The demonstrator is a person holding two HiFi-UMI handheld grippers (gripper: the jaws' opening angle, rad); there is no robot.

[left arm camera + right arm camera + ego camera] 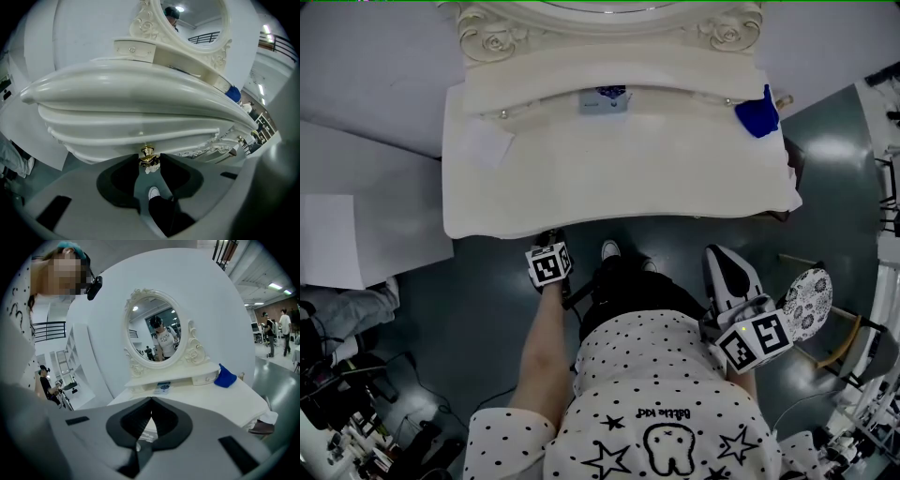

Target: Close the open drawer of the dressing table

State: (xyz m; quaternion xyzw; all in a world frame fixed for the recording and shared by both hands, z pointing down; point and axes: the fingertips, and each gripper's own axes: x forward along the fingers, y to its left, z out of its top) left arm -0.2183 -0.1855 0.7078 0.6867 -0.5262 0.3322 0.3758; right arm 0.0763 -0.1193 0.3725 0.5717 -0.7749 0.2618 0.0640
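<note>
Now the drawer (140,129) front fills the space just ahead of the left tongs (149,159), tucked beneath the table (140,91) edge. Its brass knob (147,152) sits between their tips, which are parted only as far as the knob and close against its sides. Below the jaws shows a white shoe (153,192). The right tongs (151,401) hang back from the table, tips pressed together on nothing, facing the mirror (157,329). A blue cloth (226,377) lies beyond them, to the right.
</note>
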